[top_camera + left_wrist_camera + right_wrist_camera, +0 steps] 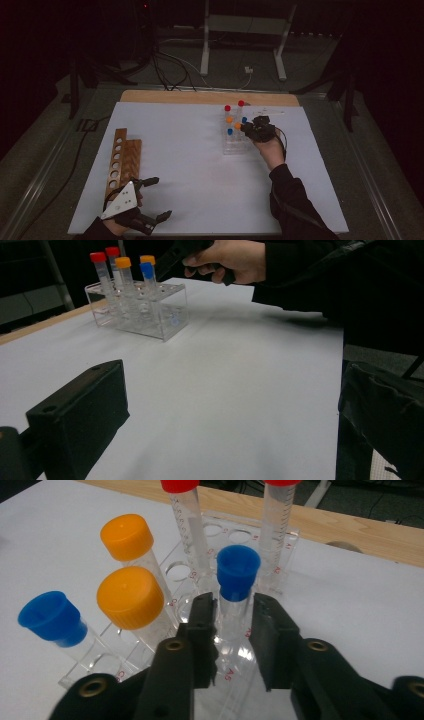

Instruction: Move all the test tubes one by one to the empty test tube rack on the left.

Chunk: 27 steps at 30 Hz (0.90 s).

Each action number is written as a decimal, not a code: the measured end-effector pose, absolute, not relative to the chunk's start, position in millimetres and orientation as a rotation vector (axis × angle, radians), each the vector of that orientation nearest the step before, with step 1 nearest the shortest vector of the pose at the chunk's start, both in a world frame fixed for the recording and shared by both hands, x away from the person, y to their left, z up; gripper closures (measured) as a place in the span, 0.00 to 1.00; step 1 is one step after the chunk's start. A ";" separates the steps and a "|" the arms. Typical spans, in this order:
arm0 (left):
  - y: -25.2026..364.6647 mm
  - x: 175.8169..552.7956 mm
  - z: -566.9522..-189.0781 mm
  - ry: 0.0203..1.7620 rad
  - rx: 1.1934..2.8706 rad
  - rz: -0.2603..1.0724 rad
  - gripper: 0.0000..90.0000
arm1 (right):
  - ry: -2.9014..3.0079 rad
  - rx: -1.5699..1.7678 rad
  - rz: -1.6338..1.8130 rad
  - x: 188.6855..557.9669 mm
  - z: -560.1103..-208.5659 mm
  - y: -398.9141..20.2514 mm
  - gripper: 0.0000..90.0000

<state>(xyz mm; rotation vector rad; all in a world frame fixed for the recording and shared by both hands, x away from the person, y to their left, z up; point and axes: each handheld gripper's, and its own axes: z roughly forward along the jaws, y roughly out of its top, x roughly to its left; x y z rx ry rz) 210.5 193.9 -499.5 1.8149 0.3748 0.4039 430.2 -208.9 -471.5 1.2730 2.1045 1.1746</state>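
Observation:
A clear plastic tube rack (234, 145) stands on the white mat (190, 165), right of centre. It holds several capped tubes: red (180, 485), orange (131, 596) and blue (49, 617). My right gripper (248, 127) reaches in from the rack's right side. In the right gripper view, my right gripper (232, 601) is shut on a blue-capped tube (238, 572), just below its cap, while the tube stands upright in the rack (210, 530). At the near left, my left gripper (159, 198) rests open with nothing between its fingers.
A wooden tube rack (120, 160) with a row of holes lies at the mat's left edge, just beyond my left gripper. A wooden board (210, 96) runs along the far edge. In the left gripper view, the person's hand (235, 260) is by the clear rack (170, 315).

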 end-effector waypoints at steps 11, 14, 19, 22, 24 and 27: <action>194.1 211.3 -499.9 0.381 1.816 0.399 0.00 | 2.089 1.240 1.181 429.2 -468.8 -210.2 0.86; 194.0 211.4 -499.9 0.382 1.815 0.399 0.00 | 2.086 1.223 1.185 427.5 -463.2 -210.4 0.85; 194.1 211.7 -499.9 0.387 1.815 0.392 0.00 | 2.074 1.199 1.188 424.3 -451.0 -211.5 0.85; 194.3 212.0 -499.8 0.389 1.814 0.394 0.00 | 2.066 1.187 1.197 422.1 -443.2 -213.1 0.86; 194.4 212.1 -499.7 0.392 1.812 0.394 0.00 | 2.056 1.171 1.206 419.4 -434.7 -214.4 0.86; 194.4 212.2 -499.8 0.391 1.813 0.395 0.00 | 2.050 1.158 1.212 417.4 -428.4 -215.3 0.86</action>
